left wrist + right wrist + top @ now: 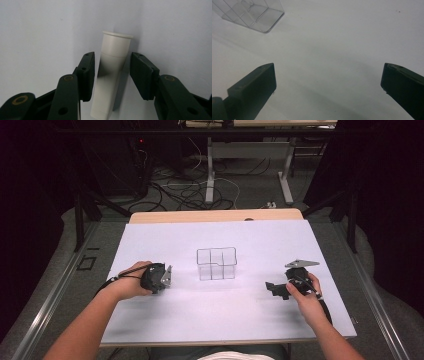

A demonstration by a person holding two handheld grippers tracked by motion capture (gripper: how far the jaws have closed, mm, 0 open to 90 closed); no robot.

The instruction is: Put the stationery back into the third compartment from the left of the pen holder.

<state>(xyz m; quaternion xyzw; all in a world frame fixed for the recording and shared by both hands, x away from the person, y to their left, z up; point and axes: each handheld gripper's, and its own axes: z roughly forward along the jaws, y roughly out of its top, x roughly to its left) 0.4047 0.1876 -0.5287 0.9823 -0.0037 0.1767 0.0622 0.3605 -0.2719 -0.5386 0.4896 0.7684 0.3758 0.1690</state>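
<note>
My left tool (112, 75) brackets the white tube (112, 75), pads not touching; right tool (328, 85) wide open, empty. Off-center squeeze could roll the tube away.

White flanged tube (110, 75) flat on the white tabletop (37, 37)

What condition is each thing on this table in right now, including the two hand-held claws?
White tube: lying on the white table, between the left claw's pads, a gap visible on its right side.
Left gripper: jaws partly closed around the tube, not yet clamped.
Right gripper: jaws wide open, nothing between them.
Clear divided box: upright at mid-table, compartments look empty.
</note>
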